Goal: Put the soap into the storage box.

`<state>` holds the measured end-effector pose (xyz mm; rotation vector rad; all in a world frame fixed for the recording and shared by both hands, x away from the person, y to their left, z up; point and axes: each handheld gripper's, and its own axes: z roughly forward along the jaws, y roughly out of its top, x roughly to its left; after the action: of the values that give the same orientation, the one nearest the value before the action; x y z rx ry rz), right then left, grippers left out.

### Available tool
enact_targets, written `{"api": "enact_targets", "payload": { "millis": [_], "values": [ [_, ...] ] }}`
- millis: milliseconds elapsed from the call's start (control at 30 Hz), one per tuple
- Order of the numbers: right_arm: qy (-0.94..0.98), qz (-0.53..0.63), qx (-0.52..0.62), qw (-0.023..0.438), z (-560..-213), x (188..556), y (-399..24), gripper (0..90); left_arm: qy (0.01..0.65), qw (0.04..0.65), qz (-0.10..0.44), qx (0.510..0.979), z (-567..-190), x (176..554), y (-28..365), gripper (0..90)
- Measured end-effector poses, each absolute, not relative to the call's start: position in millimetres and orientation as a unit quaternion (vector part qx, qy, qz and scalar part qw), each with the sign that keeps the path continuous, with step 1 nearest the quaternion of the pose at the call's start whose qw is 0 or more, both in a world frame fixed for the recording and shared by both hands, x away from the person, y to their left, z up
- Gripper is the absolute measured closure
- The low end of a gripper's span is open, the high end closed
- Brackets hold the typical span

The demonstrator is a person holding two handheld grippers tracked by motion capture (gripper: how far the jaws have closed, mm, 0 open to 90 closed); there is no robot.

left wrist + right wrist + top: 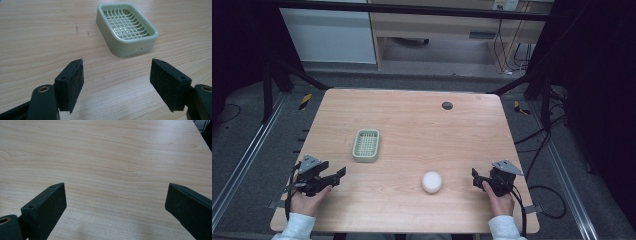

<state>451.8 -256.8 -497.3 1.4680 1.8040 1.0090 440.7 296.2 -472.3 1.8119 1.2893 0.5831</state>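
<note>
One wooden table (412, 125) stands on grey floor (247, 155).

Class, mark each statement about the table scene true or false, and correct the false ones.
1. The soap dish is empty. True.
2. The white soap lies in the dish. False: it lies on the table, apart from the dish.
3. The left gripper is clamped on the dish. False: its jaws stand apart with nothing between them, short of the dish.
4. The soap lies nearer the right gripper than the left. True.
5. The right gripper holds the soap. False: its jaws are open over bare wood.
</note>
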Motion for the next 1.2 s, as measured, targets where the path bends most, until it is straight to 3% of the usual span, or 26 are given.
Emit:
{"api": "enact_targets", "payload": {
  "millis": [1200],
  "values": [
    [0.693,0.378,0.538,0.296,-498,453,-249,4.1,0.438,0.435,0.217,0.756,-450,433,241,25.1]
  ]
}}
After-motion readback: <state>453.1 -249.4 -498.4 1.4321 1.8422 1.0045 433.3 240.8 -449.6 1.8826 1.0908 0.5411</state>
